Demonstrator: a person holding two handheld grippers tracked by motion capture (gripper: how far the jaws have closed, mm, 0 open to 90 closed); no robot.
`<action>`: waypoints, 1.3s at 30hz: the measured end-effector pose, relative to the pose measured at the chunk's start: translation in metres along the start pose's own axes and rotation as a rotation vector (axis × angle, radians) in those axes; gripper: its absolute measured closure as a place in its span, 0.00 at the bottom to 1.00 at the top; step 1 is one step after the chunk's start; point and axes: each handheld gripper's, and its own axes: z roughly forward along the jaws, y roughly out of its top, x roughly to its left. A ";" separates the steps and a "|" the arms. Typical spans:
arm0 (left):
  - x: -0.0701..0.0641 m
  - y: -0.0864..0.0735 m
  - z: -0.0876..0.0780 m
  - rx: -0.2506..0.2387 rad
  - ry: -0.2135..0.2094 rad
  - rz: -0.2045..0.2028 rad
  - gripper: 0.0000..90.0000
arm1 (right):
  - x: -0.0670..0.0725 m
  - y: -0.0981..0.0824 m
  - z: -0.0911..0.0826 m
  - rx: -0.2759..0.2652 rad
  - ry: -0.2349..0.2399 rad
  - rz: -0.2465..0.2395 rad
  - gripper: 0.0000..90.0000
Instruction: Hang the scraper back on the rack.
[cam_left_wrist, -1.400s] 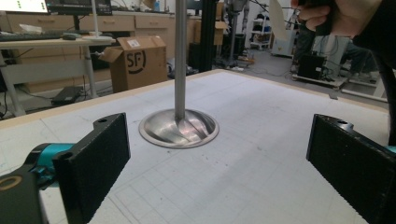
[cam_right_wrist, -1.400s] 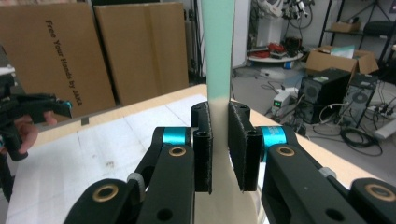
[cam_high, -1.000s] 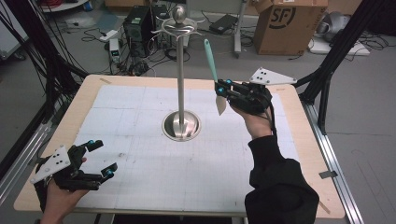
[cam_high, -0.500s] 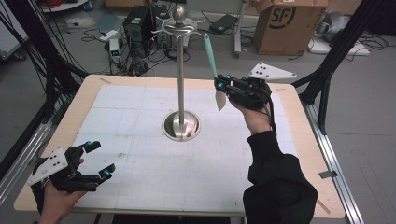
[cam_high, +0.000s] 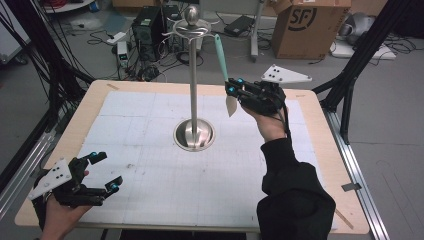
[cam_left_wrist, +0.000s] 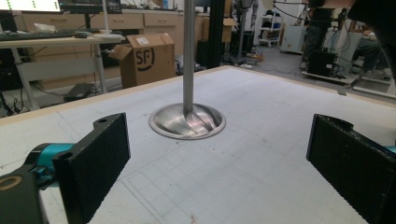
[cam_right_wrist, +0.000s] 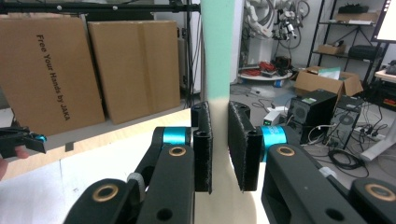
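Spatula held up beside a steel stand, over a white gridded mat.

Nearest, the left gripper (cam_high: 102, 172) is held low at the table's (cam_high: 345, 180) near left corner, jaws spread wide and empty. Mid-table, the stand's round base (cam_high: 194, 134) is seen on the mat (cam_high: 150, 165), its pole (cam_high: 193, 75) rising to a hooked top. To its right, the right gripper (cam_high: 233, 90) is closed on a spatula (cam_high: 220, 52) where teal handle meets cream blade, the handle tilted toward the hooks. Beyond, a cardboard box (cam_high: 305, 25), a computer tower (cam_high: 148, 26) and floor cables are seen.
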 end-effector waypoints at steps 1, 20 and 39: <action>0.000 0.000 0.000 0.000 -0.001 0.000 0.07 | 0.000 0.000 0.000 0.002 -0.003 -0.003 0.89; 0.000 0.000 -0.001 0.003 0.001 0.000 0.07 | -0.004 -0.001 -0.003 -0.012 -0.030 -0.001 0.89; 0.000 0.000 -0.003 -0.003 0.005 -0.007 0.07 | -0.002 -0.006 0.012 -0.001 -0.012 0.007 0.89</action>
